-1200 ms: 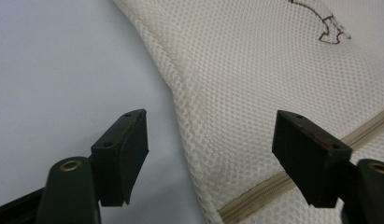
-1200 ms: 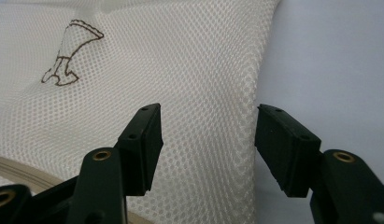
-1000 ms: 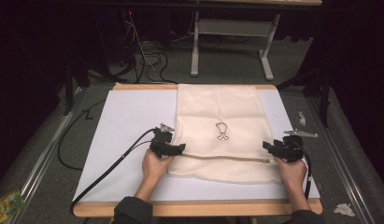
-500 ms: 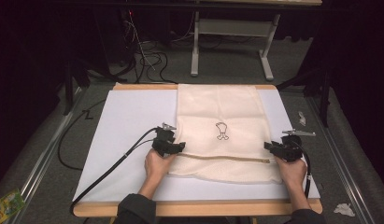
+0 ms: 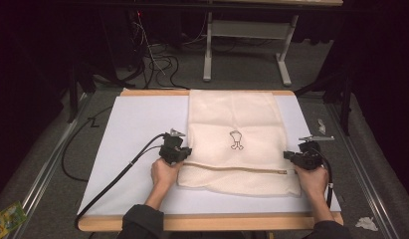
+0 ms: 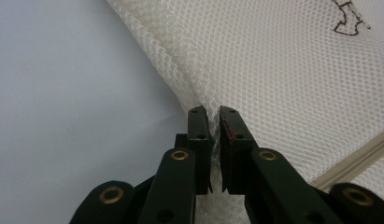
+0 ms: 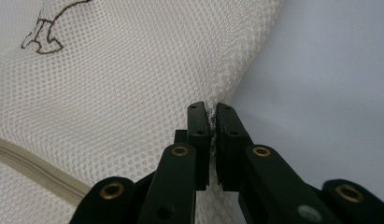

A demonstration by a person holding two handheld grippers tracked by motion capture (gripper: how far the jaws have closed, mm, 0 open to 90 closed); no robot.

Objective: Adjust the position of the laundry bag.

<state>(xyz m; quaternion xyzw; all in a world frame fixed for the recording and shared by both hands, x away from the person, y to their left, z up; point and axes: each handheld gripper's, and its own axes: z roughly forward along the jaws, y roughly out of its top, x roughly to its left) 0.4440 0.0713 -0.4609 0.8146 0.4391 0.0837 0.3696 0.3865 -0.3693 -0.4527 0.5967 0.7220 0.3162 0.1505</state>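
A cream mesh bag (image 5: 232, 119) with a small brown emblem (image 5: 235, 140) and a beige zipper band (image 5: 232, 170) lies flat on the white board (image 5: 137, 124). My left gripper (image 5: 184, 153) sits at the bag's left edge, its jaws having just closed; in the left gripper view the left gripper (image 6: 215, 122) pinches the mesh edge (image 6: 199, 93). My right gripper (image 5: 287, 157) sits at the bag's right edge, its jaws also just closed. In the right gripper view the right gripper (image 7: 212, 116) clamps the mesh bag's (image 7: 133, 84) rim.
The board's wooden front edge (image 5: 207, 222) runs along the bottom. A black cable (image 5: 117, 179) trails from the left gripper across the board. Crumpled white scraps (image 5: 365, 223) lie on the grey floor at the right, a metal stand (image 5: 247, 45) behind.
Both grippers' jaws have closed onto the bag's side edges. Both hands stay where they were.
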